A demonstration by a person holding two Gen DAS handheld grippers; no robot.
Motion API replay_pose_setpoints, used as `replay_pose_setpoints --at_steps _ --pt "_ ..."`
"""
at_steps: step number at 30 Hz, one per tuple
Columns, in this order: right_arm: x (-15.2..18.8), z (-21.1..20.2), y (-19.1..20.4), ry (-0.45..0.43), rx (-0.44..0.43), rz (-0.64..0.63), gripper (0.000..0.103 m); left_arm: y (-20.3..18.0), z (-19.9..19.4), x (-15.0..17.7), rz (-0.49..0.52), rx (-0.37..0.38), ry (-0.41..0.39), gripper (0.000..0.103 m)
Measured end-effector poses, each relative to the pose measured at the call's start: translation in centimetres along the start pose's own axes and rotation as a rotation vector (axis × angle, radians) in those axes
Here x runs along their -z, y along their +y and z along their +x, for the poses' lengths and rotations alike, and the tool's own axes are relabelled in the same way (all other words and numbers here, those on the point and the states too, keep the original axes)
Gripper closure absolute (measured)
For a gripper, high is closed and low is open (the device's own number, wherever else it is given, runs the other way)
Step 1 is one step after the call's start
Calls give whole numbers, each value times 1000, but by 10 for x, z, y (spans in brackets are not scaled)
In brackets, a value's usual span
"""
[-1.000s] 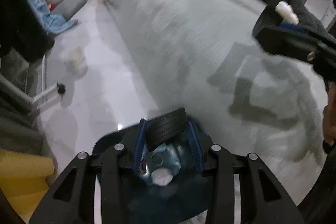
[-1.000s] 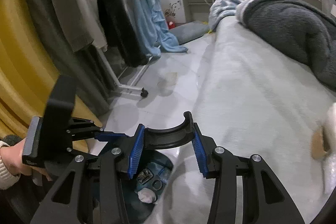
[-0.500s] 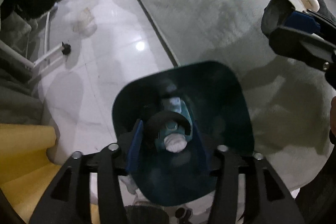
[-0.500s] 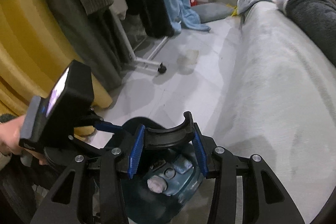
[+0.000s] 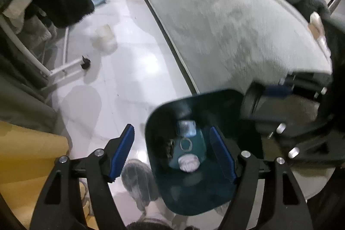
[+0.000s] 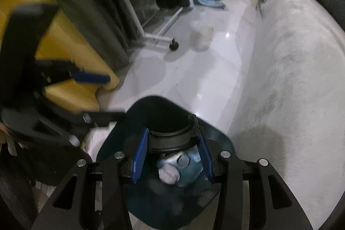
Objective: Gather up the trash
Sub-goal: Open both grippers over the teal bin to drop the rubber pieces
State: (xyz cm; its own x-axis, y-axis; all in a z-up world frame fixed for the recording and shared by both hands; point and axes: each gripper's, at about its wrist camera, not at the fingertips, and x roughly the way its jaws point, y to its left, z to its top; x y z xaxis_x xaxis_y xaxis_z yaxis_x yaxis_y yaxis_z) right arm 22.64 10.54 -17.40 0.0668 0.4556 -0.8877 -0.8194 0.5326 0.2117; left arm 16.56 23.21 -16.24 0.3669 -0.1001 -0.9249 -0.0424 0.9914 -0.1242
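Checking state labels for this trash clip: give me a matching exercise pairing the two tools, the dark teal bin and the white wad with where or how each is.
1. left tool
2. right tool
3. crumpled white paper wad
4. dark teal plastic bin

A. on the white floor beside the grey bed
B. shut on a black curved plastic piece
C. open, empty
D. lying in the bin

Pairs: 1-C, 2-B, 3-D, 4-A. The left tool's jaws have just been opening, with nothing between them.
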Motion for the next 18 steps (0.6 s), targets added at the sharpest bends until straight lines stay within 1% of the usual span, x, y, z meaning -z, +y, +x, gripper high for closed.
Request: replay_pose_setpoints --at_steps 6,9,12,18 --pt "5 12 4 51 -21 0 57 5 -17 -9 -21 -11 -108 26" --pt "9 18 7 82 -17 -10 57 8 -27 -13 -40 3 -173 26" --pt "10 26 10 114 -12 -22 57 10 -39 -17 -63 13 -235 22" --pt "13 28 18 136 -6 -50 56 10 -58 -28 -83 13 -343 22"
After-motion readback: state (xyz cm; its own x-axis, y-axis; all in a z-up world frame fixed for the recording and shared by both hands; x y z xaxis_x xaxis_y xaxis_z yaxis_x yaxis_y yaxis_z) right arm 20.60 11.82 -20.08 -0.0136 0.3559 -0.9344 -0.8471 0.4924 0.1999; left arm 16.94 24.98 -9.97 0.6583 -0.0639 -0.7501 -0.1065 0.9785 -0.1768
